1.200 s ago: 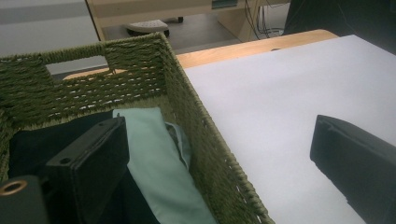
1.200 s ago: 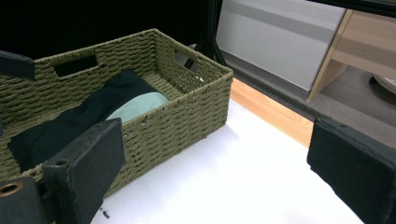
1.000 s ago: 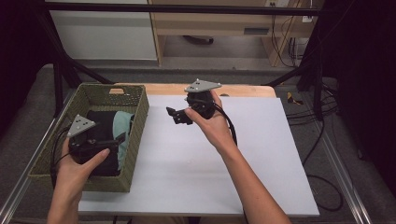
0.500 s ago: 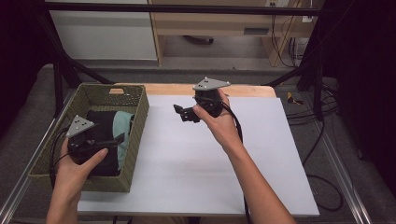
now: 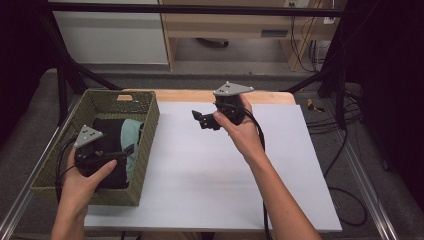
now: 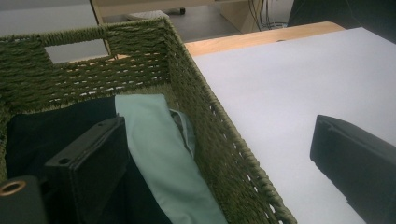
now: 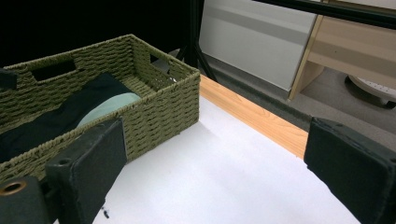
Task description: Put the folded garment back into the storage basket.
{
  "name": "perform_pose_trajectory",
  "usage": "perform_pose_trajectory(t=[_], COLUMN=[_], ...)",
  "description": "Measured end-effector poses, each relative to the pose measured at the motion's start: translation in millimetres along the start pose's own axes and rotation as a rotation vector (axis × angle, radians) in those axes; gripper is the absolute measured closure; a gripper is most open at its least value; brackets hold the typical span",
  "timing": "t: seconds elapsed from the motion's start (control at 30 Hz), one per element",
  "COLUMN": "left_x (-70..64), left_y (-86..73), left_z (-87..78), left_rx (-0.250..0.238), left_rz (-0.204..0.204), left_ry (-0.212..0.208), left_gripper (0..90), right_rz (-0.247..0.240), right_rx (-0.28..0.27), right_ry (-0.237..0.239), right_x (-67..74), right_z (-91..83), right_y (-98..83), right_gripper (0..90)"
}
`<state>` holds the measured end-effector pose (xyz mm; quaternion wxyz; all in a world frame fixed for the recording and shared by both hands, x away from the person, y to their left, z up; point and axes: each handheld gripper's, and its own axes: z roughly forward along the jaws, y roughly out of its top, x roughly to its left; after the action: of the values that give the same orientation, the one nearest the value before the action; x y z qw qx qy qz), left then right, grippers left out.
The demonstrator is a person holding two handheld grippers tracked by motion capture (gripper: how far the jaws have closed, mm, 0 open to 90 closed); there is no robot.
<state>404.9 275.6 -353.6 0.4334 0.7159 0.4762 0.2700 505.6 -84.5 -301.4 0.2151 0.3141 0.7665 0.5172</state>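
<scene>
An olive woven basket (image 5: 150, 125) stands on the left end of the table. It holds a black cloth (image 5: 107, 127) and a pale green cloth (image 5: 131, 137). My left gripper (image 5: 122, 152) hovers open over the basket's near right part. In the left gripper view its jaws straddle the basket wall (image 6: 215, 121), one over the green cloth (image 6: 159, 154), one over the white top. A hand holds my right gripper (image 5: 201, 120) open above the far middle of the table, nothing between its jaws. In the right gripper view it faces the basket (image 7: 159, 102).
The white table top (image 5: 210, 175) stretches right of the basket, with a wooden strip (image 5: 190, 96) along its far edge. Black frame poles (image 5: 62, 85) rise behind the basket. Cables (image 5: 330, 115) hang off the right side, and a pale cabinet (image 5: 115, 30) stands beyond.
My right gripper has drifted a little to the right above the table, still open. The left gripper has stayed over the basket almost unmoved.
</scene>
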Motion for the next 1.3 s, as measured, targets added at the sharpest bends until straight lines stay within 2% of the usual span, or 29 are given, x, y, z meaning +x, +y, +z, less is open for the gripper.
perform_pose_trajectory(t=[0.3, 0.83, 0.97, 1.3], left_x=[0.1, -4.6, -7.9, -8.9], left_y=[-3.5, -4.3, -6.9, -15.0], left_z=[5.3, 2.1, 0.9, 3.3], left_rx=[0.018, 0.009, 0.019, 0.044], left_rz=[0.000, 0.006, 0.013, 0.015], left_ry=[-0.005, -0.011, -0.023, -0.022], left_gripper=[4.4, 4.8, 4.8, 4.9], right_rz=[0.001, 0.012, 0.012, 0.027], right_rx=[-0.013, -0.014, -0.016, -0.026], right_ry=[-0.002, -0.029, -0.035, -0.046], right_x=[-8.6, -22.2, -25.5, -32.6], right_z=[-10.6, -26.5, -30.8, -41.4], right_y=[-1.6, -4.9, -6.1, -10.4], right_gripper=[5.8, 5.7, 5.7, 5.5])
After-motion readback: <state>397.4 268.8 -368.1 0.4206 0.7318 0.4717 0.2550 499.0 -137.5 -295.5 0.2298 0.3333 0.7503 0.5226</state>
